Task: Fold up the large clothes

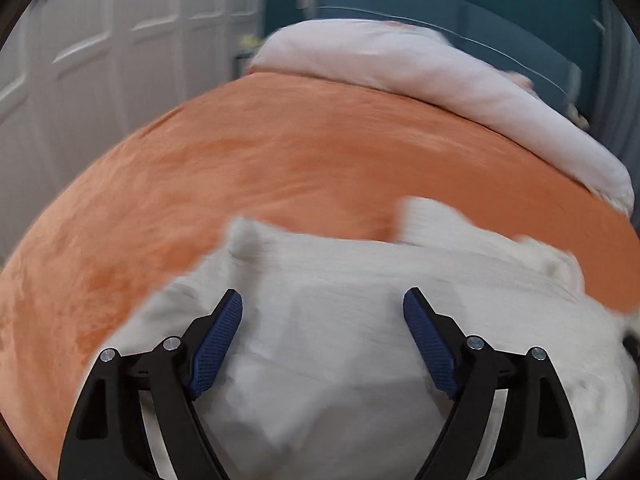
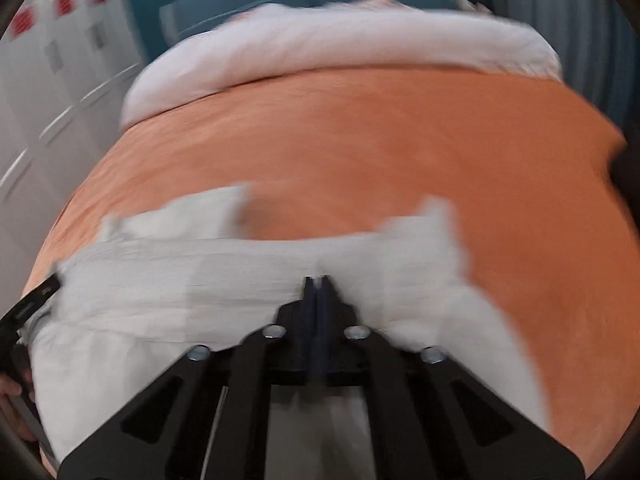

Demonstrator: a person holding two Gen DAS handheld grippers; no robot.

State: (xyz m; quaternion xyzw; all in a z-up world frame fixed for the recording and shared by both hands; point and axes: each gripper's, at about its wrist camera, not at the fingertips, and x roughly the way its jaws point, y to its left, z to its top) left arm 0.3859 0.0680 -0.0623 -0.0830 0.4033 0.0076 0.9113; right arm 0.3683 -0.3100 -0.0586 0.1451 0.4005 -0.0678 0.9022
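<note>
My left gripper (image 1: 322,300) hangs released, jaws spread above the pale grey garment (image 1: 340,320), while my right gripper (image 2: 317,280) is clenched tight at that garment's far edge; whether cloth is pinched I cannot tell. The garment lies rumpled and blurred on the near part of the orange bedspread (image 1: 280,160). Beyond it is wide bare spread up to the pink duvet (image 1: 400,68) at the far end.

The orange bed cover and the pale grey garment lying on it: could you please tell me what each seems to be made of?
The orange bed cover looks like a plush, fleece-like fabric: matte, with soft mottled shading like a brushed nap. The pale grey garment seems a thin woven cloth, perhaps cotton or linen: matte, faintly ribbed, creased into soft folds. Motion blur leaves both uncertain.
</note>
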